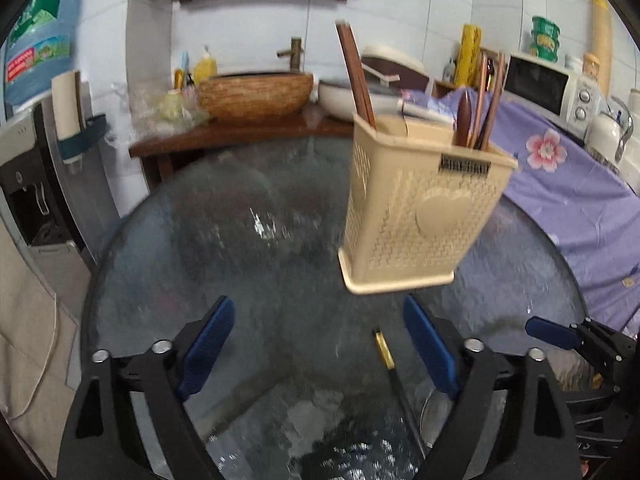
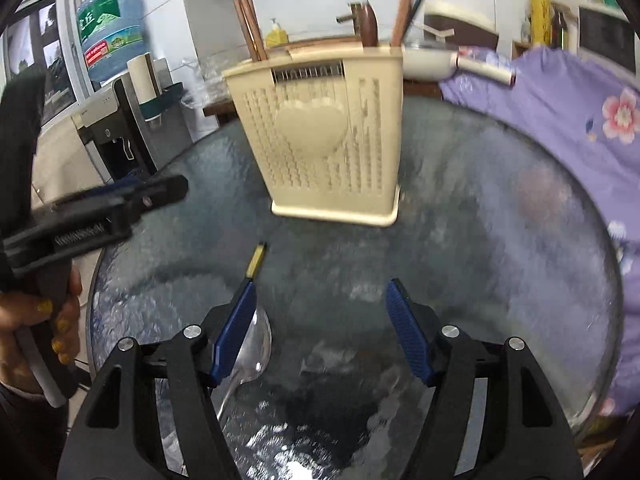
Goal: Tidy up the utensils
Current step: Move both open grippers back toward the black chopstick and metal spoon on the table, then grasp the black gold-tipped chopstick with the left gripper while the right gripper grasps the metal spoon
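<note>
A beige perforated utensil holder (image 1: 416,204) with a heart on its front stands on the round glass table (image 1: 240,240). It holds brown chopsticks (image 1: 354,76) and wooden utensils (image 1: 480,104). It also shows in the right wrist view (image 2: 324,140). My left gripper (image 1: 320,344) is open and empty, in front of the holder. A black chopstick with a gold tip (image 1: 384,350) lies between its fingers on the glass. My right gripper (image 2: 322,328) is open and empty. A metal spoon (image 2: 250,350) lies by its left finger, beside the gold-tipped chopstick (image 2: 256,260).
A purple floral cloth (image 2: 560,120) covers the table's right side. A wooden counter with a basin (image 1: 256,96) stands behind. A water dispenser (image 2: 116,128) stands at the left. A microwave (image 1: 548,84) sits far right.
</note>
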Motion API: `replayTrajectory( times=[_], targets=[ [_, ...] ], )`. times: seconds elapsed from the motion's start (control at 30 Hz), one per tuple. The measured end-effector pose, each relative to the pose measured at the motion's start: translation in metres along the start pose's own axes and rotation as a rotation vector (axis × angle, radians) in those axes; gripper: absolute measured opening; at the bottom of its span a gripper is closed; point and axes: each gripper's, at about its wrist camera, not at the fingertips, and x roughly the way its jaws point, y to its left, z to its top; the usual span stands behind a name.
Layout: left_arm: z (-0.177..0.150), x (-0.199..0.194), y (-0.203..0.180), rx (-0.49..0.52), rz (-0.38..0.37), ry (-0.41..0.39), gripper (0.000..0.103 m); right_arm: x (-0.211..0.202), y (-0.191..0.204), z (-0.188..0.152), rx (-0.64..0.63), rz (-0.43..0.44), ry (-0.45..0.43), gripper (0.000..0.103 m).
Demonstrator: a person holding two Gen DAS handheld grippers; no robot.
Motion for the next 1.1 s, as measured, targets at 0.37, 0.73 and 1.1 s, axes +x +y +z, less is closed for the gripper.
replayTrajectory(
  times=[0.37,0.73,1.1],
  targets=[
    [-0.019,0.042,-0.022,0.057,-0.07,0.171,0.05,0.003,-0.013,-0.024,0.035,-0.037,0.039,0.067],
    [-0.026,0.063,-0.042,0.105,-0.093,0.244,0.031,-0.001,-0.02,-0.028,0.052,-0.052,0.051,0.067],
    [-0.029,0.063,-0.051,0.153,-0.062,0.24,0.01,-0.002,-0.013,-0.028,0.037,-0.057,0.061,0.067]
  ],
)
